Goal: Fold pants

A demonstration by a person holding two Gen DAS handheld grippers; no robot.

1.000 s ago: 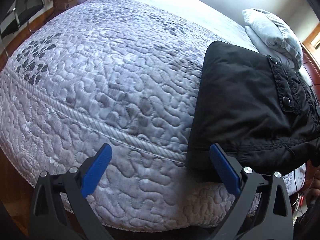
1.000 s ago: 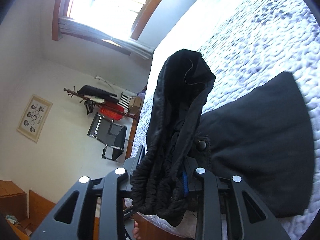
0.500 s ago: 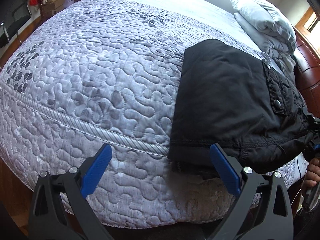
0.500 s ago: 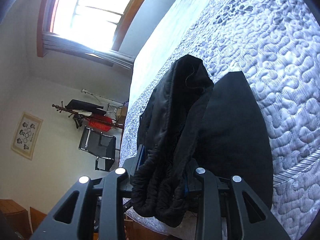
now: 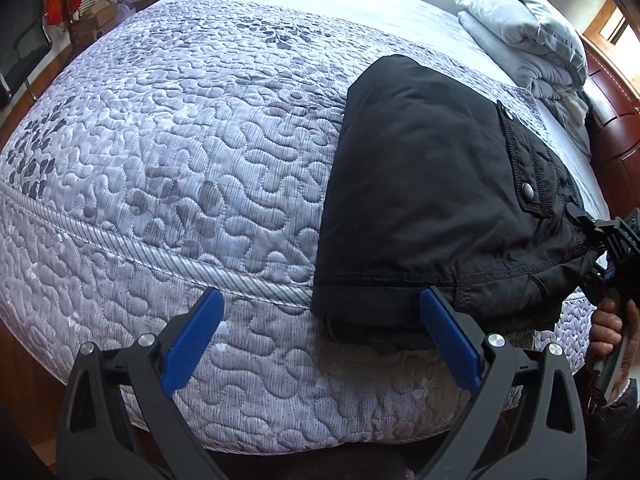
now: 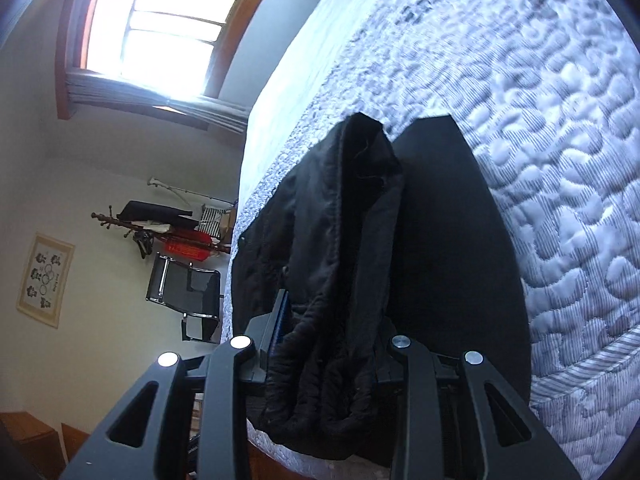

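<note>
bed (image 5: 180,168): grey quilted cover | window (image 6: 160,28): bright, wood-framed | coat rack (image 6: 160,226), chair (image 6: 184,292) by pale wall

Left gripper (image 5: 320,336): black angular frame, silver screws, ribbed blue pads (image 5: 192,340). Right gripper (image 6: 332,344): same black frame, four silver screws.

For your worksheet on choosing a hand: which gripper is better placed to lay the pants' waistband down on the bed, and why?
Right. The right gripper is shut on the bunched waistband of the pants, at the bed edge. The left gripper is open and empty, beside the fold.
</note>
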